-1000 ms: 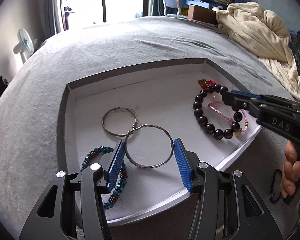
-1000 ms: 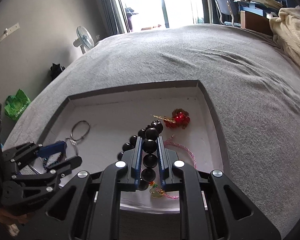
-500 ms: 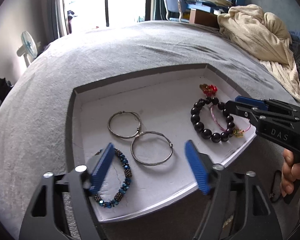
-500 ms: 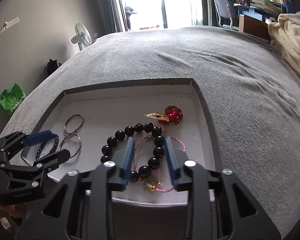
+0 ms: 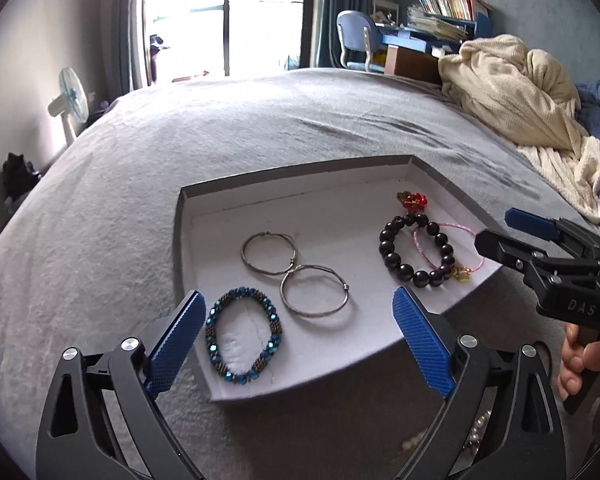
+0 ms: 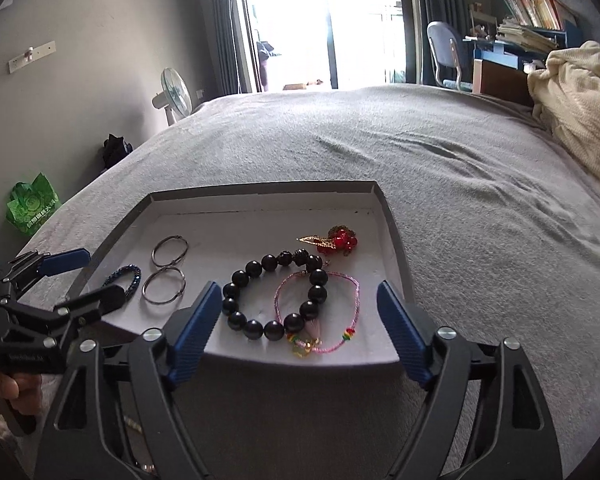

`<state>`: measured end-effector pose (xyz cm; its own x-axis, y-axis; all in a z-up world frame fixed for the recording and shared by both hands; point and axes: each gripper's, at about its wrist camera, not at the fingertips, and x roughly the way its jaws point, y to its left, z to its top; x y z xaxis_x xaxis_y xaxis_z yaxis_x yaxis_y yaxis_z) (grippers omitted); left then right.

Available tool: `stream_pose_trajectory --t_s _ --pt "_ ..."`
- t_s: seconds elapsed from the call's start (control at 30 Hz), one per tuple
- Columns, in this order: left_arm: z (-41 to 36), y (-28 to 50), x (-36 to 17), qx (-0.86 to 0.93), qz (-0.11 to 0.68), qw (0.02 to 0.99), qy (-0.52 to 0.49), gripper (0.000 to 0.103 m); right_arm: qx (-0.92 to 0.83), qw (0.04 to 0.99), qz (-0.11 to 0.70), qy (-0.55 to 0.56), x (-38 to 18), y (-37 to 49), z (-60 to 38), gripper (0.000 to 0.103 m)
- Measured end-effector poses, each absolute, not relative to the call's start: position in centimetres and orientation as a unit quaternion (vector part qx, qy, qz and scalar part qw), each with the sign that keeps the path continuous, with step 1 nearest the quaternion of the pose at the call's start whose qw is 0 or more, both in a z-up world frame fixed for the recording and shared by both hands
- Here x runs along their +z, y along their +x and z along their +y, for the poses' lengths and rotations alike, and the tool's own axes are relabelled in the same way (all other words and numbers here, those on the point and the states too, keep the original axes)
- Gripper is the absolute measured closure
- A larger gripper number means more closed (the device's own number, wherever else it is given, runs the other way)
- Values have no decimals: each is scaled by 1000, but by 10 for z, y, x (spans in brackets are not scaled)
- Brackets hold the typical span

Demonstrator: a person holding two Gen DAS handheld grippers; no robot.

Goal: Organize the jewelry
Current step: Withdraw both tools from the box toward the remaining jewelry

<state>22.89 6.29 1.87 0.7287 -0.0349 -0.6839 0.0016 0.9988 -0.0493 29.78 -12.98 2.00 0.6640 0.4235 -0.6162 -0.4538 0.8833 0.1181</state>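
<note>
A shallow white tray (image 5: 340,208) (image 6: 260,216) lies on the grey bed. In it lie a blue beaded bracelet (image 5: 216,344) (image 6: 134,274), two linked silver hoops (image 5: 314,308) (image 6: 150,294), a black bead bracelet (image 5: 388,258) (image 6: 238,278), a pink cord bracelet (image 5: 466,232) (image 6: 350,280) and a red and gold charm (image 5: 414,200) (image 6: 338,238). My left gripper (image 5: 298,342) is open and empty, held back over the tray's near edge. My right gripper (image 6: 300,326) is open and empty at the near edge by the black beads.
A cream blanket (image 5: 520,92) is heaped at the bed's far right. Pearl-like beads (image 5: 476,432) lie on the bed below the tray. A fan (image 6: 176,94), a green bag (image 6: 32,204) and a desk with a chair (image 6: 444,54) stand beyond the bed.
My left gripper opened off the silver hoop and drew back. My right gripper opened off the black bead bracelet and drew back. Both pieces now lie loose in the tray.
</note>
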Motion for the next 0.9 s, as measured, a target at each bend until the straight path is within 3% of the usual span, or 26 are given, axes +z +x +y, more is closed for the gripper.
stream_pose_trajectory --t_s 0.43,0.9 --pt "54 191 18 -10 357 933 -31 8 225 928 297 -16 18 260 -151 9" --pt "44 143 10 -9 356 933 -49 7 229 934 275 -21 21 213 -163 6"
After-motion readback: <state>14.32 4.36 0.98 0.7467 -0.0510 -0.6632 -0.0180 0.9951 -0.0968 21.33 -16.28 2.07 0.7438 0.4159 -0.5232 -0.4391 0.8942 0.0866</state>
